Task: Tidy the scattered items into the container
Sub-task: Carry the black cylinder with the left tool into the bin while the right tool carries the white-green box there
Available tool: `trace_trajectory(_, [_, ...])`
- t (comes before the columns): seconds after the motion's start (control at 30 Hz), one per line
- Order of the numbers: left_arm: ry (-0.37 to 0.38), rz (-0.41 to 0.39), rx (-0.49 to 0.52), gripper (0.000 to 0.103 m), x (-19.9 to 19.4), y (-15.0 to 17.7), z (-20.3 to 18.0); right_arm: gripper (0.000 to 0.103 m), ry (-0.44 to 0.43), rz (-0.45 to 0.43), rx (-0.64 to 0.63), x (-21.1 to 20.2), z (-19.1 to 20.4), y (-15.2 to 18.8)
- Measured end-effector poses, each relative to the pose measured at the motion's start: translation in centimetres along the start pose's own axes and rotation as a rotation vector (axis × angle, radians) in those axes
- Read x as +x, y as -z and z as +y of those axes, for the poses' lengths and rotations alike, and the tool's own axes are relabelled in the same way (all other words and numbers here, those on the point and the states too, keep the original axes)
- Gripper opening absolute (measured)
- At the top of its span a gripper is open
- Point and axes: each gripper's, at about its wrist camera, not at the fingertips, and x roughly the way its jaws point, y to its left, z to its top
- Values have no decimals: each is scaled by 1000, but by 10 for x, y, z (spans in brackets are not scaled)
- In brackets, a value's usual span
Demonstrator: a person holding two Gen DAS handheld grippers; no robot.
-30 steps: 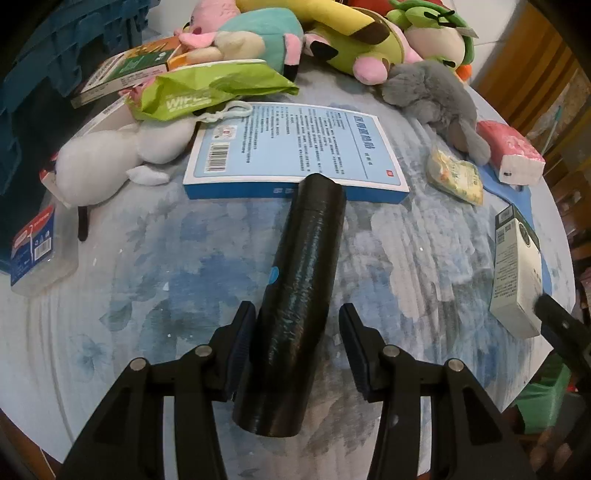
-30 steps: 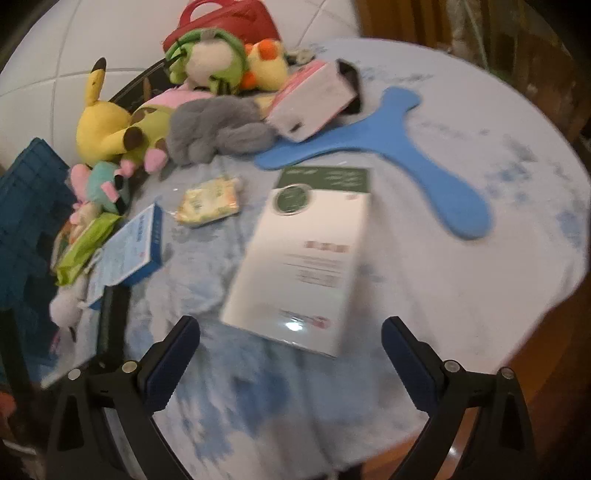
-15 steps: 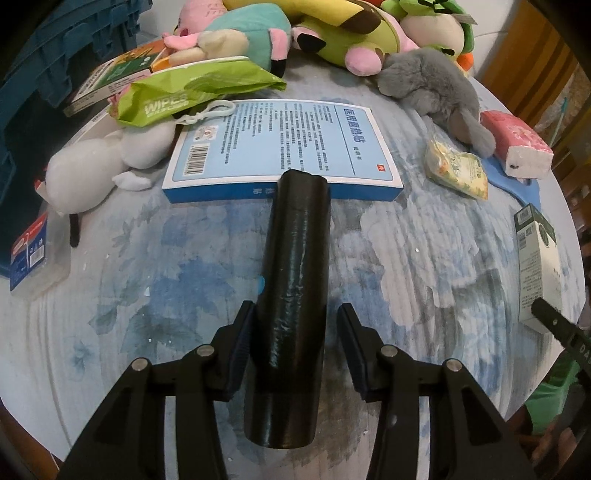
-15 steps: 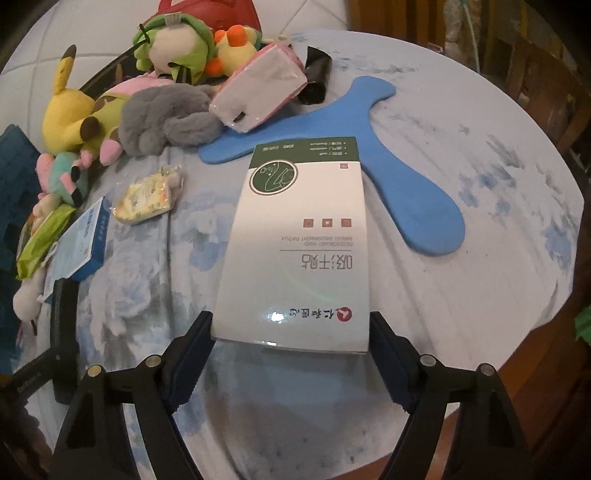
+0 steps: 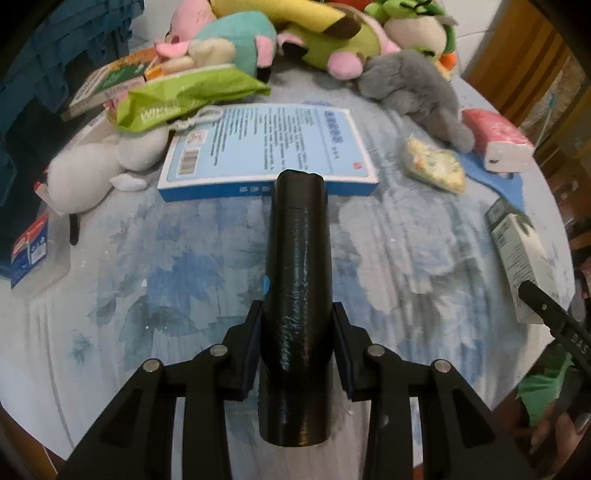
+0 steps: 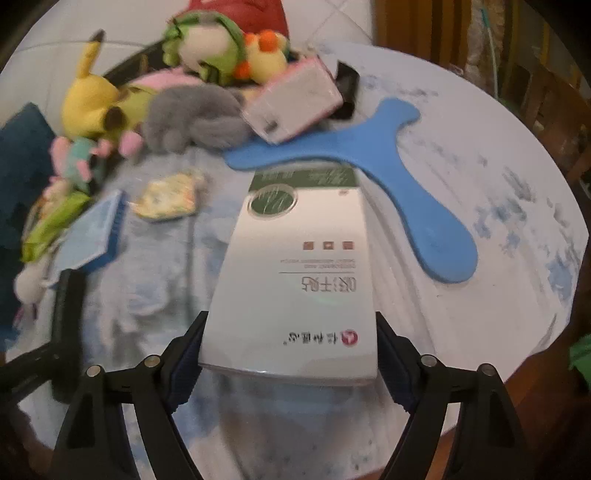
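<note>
My left gripper (image 5: 297,345) is shut on a black roll (image 5: 297,280) that points away across the blue-patterned tablecloth. My right gripper (image 6: 290,354) is shut on the near end of a white and green box (image 6: 295,273); the same box shows at the right of the left wrist view (image 5: 519,258). The dark blue crate (image 5: 44,55) stands at the far left, beyond the table edge. The black roll and left gripper show at the left of the right wrist view (image 6: 64,314).
A blue flat box (image 5: 266,147), green wipes pack (image 5: 184,96), white plush (image 5: 85,166), grey plush (image 5: 410,85), other plush toys (image 5: 295,29), tissue pack (image 5: 498,140), snack packet (image 5: 436,166), clear plastic box (image 5: 33,254) and blue boomerang (image 6: 388,166) lie on the round table.
My left gripper has closed on the black roll. My right gripper has moved forward around the white and green box and closed on its near end.
</note>
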Motion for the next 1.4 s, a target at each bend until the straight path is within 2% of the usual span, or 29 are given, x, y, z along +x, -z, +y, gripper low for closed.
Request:
trace_trajectory(0.17, [7,-46,8,34,-23,-3,-1,82,-28,-24,-55,-24,16,-1])
trace_trajectory(0.33, [-7,-19,4,34,-17,4,7,82,-10,42,-61,-6,19,15])
trace_trajectory(0.43, [-11,11,-2,34,-3,7,7,101,11,56,-45,2,14,22])
trace_trajectory(0.53, [-36,32,-2,36,9,9,7,103,16,15,-47,-3,17,16])
trace_trajectory(0.57, [-44,37,-2,40,12,8,7,103,20,10,-51,-2,19,13])
trace_trajectory(0.63, [-56,46,0,48,20,7,7,103,31,14,-55,5,20,8])
trace_trajectory(0.7, [-60,30,25,48,21,6,2,103,31,43,-54,19,20,6])
trace_trajectory(0.73, [-63,25,33,34,20,6,0,91,15,71,-56,27,19,6])
trace_trajectory(0.77, [-49,23,33,34,18,6,-1,78,20,90,-69,32,20,6])
trace_trajectory(1.0, [-4,-51,46,34,-21,-3,-12,78,-11,13,-130,-4,38,-9])
trace_trajectory(1.4, [-24,-190,23,34,-95,-23,-5,78,-98,-127,-200,-78,75,-40])
